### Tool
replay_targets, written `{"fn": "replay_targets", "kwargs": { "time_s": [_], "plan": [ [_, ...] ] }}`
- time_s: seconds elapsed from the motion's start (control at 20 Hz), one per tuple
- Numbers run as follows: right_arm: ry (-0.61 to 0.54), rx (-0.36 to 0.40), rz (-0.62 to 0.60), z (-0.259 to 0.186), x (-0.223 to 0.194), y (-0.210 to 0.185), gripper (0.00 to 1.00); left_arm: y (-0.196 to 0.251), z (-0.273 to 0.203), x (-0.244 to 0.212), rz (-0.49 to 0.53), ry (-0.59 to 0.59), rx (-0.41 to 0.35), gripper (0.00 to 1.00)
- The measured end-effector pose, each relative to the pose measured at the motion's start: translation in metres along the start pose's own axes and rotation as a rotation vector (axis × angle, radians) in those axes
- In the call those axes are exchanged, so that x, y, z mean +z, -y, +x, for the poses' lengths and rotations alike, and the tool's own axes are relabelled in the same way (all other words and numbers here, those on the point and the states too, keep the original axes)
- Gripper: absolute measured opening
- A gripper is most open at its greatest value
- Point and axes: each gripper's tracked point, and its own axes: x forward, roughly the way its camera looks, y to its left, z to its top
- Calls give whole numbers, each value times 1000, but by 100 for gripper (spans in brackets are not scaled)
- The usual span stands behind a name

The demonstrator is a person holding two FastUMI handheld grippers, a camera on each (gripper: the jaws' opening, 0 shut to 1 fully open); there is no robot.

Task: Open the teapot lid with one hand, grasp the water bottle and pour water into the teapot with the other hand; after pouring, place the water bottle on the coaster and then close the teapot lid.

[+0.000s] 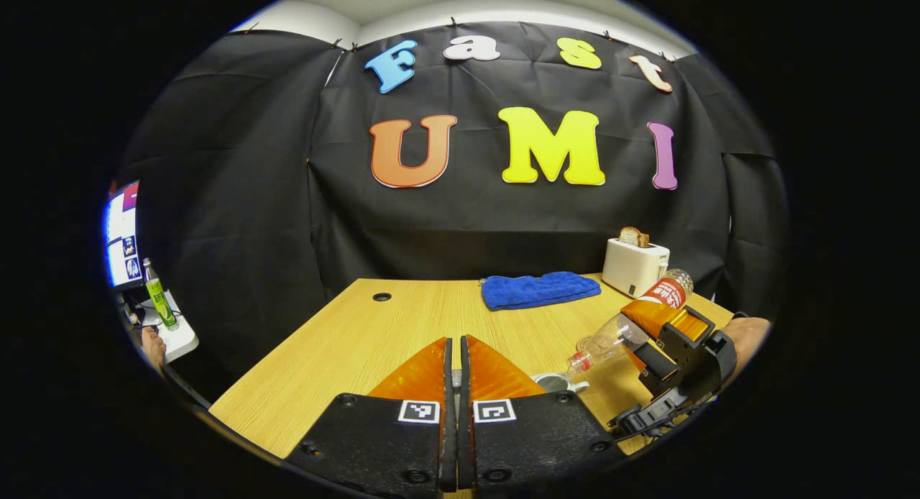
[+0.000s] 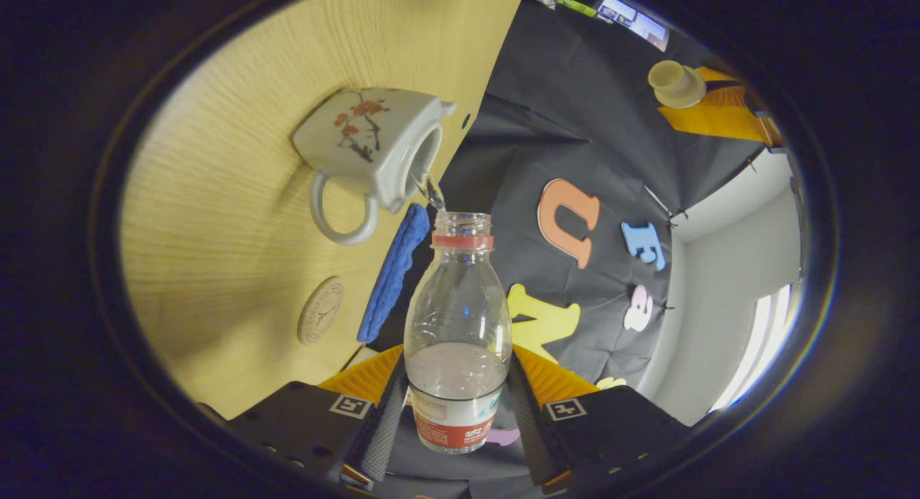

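In the left gripper view, a light wooden table (image 1: 323,355) spreads ahead. At its far edge, at 1 o'clock, lies a folded blue cloth (image 1: 539,289), with a white box-shaped toaster (image 1: 634,267) just beside it at 3 o'clock. At 4 o'clock the right gripper (image 1: 672,341) grips a tilted clear plastic water bottle (image 1: 632,323), its mouth just over the white ceramic teapot (image 2: 366,150). In the right gripper view, a round tan coaster (image 2: 320,310) lies at 6 o'clock from the teapot, near the cloth. At 1 o'clock, the cream teapot lid (image 2: 675,82) sits at the left gripper's (image 1: 453,369) fingertips.

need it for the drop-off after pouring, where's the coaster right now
In the right gripper view the coaster lies flat on the wooden table, between the teapot and the blue cloth, left of the tilted water bottle.
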Motion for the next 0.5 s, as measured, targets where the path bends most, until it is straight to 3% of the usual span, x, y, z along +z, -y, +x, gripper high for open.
{"fn": "replay_targets", "kwargs": {
  "time_s": [0.5],
  "plan": [
    [37, -128, -135, 5, 6, 32, 72, -1, -2, 3, 4, 4, -4, 3]
  ]
}}
